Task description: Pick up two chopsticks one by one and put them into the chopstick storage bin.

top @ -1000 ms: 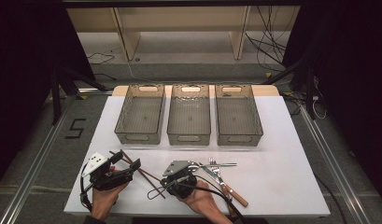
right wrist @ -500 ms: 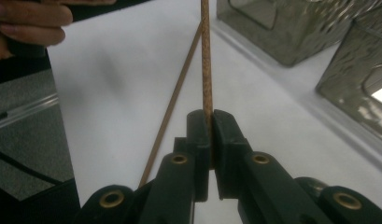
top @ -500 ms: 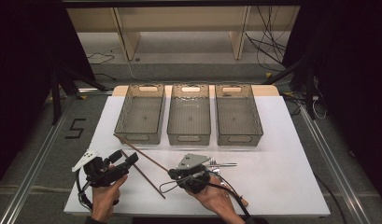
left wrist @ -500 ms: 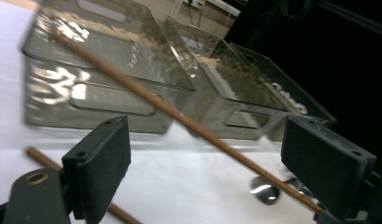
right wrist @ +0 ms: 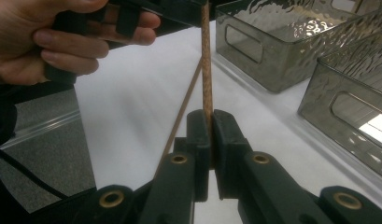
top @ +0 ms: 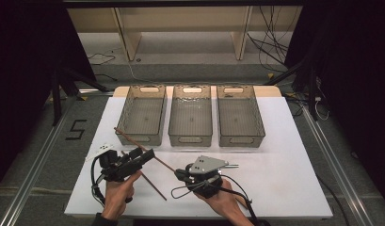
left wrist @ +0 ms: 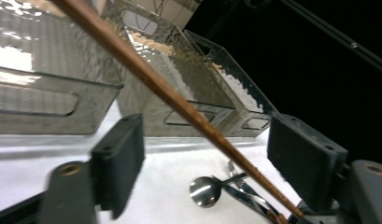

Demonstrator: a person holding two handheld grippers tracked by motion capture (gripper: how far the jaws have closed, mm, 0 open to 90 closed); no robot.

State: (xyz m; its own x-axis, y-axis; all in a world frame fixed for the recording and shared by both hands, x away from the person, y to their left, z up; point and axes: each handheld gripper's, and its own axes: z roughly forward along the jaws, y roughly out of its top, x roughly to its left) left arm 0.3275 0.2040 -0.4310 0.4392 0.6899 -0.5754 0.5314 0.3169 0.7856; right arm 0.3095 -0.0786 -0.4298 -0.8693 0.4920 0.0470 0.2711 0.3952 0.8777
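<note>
We see the right gripper (right wrist: pixel 209 126) clamped on one end of a chopstick (top: pixel 144 149) raised above the table (top: pixel 293 155), passing between the left gripper's (top: pixel 145 154) jaws, which have just been closing yet stand apart.

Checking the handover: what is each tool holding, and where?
Right tool clamps a brown wooden chopstick at its end; left tool stands open around it.

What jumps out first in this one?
A brown chopstick held up off the table, bridging both grippers: the right gripper pinches one end, while it runs between the left gripper's open jaws, which have just been closing. Behind stand three clear bins in a row; a second chopstick lies on the white table.
</note>
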